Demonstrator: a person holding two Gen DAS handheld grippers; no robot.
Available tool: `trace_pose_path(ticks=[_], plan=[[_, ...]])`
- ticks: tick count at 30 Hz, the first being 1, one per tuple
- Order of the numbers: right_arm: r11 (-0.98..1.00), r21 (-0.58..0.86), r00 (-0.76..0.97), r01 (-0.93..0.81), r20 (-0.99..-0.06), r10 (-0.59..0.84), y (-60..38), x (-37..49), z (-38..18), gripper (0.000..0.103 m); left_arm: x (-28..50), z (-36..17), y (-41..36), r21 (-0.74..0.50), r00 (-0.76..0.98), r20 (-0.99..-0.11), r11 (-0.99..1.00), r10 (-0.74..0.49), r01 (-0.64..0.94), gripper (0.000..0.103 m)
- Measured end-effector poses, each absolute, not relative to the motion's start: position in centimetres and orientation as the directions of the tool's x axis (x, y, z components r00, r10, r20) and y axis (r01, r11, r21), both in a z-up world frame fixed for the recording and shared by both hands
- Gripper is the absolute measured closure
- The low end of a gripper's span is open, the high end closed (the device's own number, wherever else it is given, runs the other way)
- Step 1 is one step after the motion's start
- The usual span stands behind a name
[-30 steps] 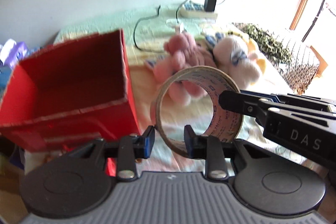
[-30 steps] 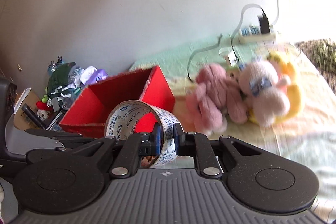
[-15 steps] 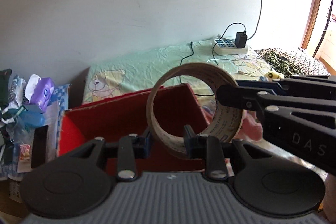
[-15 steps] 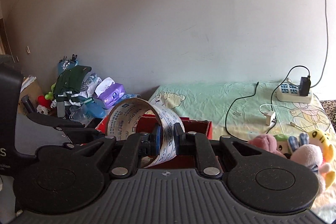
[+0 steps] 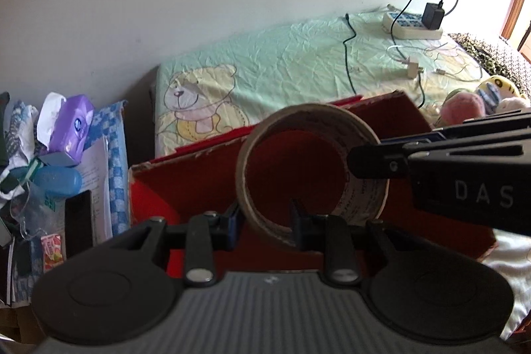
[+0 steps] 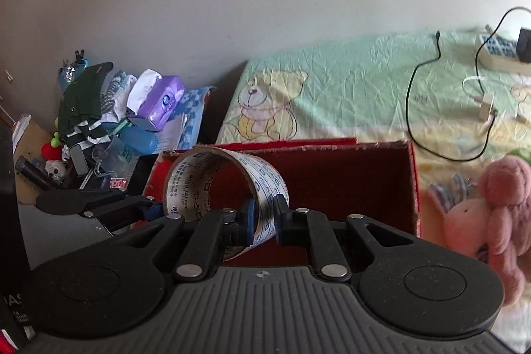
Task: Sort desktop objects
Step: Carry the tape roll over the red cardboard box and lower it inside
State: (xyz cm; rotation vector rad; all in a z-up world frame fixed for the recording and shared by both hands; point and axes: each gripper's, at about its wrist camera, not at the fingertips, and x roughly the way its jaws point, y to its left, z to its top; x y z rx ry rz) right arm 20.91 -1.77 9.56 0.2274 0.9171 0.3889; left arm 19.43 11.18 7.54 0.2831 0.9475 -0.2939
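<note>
Both tongs pinch the tape roll's wall, its hole seemingly facing level, over the red box.

2 close wrist views along the jaws, sharing tape roll and red box.

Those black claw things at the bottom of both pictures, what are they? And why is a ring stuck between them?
They are grabbers that a person holds, one in each hand. Each carries a camera looking along its two fingers, so each picture is one grabber's own view. The left gripper and the right gripper both pinch the same roll of tape, each on a different part of its ring. They hold it over an open red box, which seems to be where it should go. The box sits on a green sheet with a teddy bear print. A pink plush toy lies to the right, and a purple tissue pack sits in the pile on the left.
</note>
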Motion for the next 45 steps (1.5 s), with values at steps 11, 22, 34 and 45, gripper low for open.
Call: trace_pose_path(ticks=[11,22,34,45], plan=[[0.923,0.349,0.44,-0.162,-0.812,0.384,1.6,25.3,3.5,0.091,23.7,2.3,13.7,0.145,0.468,-0.883,0.929,-0.034,0.341,0.075],[0.917,0.366,0.351,-0.156,-0.848,0.398,3.3,29.2,0.3,0.089,24.4,2.1,15.1,0.068,0.469,-0.878,0.943,-0.098,0.324,0.06],[0.812,0.583,0.343,0.025,-0.768,0.541,-0.5,29.2,-1.4,0.081,23.0,3.1,14.7,0.125,0.585,-0.807,0.947,-0.078,0.298,0.044],[0.796,0.605,0.291,-0.011,-0.76,0.581,0.1,29.4,-1.9,0.079,21.1,4.5,15.0,0.133,0.697,-0.704,0.937,-0.14,0.323,0.046]])
